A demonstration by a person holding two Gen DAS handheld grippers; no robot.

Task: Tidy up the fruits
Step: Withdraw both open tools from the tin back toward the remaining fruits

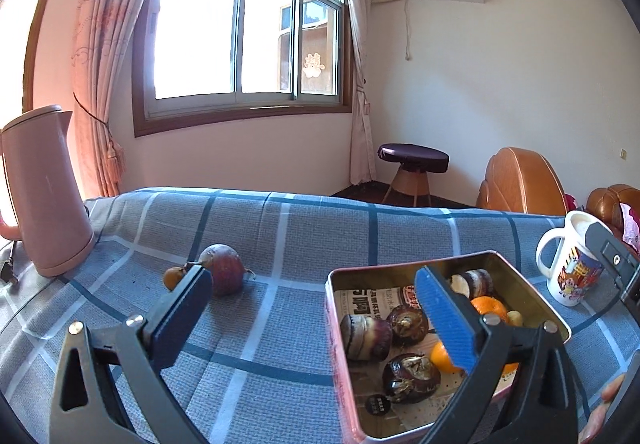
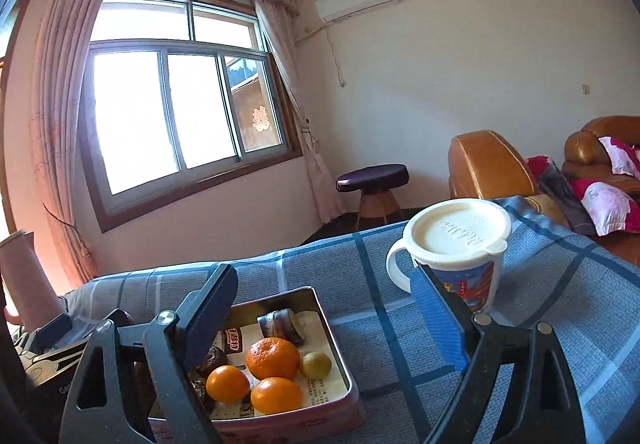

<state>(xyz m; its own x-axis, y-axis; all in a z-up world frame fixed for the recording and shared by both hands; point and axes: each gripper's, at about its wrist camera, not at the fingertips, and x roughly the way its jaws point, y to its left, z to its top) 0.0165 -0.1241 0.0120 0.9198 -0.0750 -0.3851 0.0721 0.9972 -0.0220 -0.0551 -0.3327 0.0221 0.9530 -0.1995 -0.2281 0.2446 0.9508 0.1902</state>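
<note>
Fruits are split between two places: most sit in the pink tin point(image 1: 532, 298) on the checked cloth of the surface point(image 1: 280, 228), while two are still loose on the cloth to the tin's left. In the tin, the right wrist view shows three oranges point(image 2: 273, 358), a small yellow-green fruit point(image 2: 316, 365) and some dark, ringed pieces point(image 2: 280, 325). The loose pair are a reddish-brown round fruit point(image 1: 222, 274) and a small orange one point(image 1: 173, 278) just beside it, partly hidden behind the left finger pad.

Both tongs are empty. The left tongs point(image 1: 316, 314) stand spread wide, with nothing between the pads, one finger near the loose fruits and the other over the tin. The right tongs point(image 2: 324, 318) are likewise parted and grip nothing; they hang between the tin and the lidded mug point(image 2: 456, 244).

The step in hand looks like fetching the loose pair, and the left tongs are the nearer. To do it well, swing them left until the reddish fruit sits squarely between the pads, come down low so the pads meet its widest part, and close gently, since round fruit may roll or squirt out. Take one at a time; the small one touching it could be nudged away. Keep clear of the pink kettle point(image 1: 44, 188) on the way, and set each fruit into a bare corner of the tin
</note>
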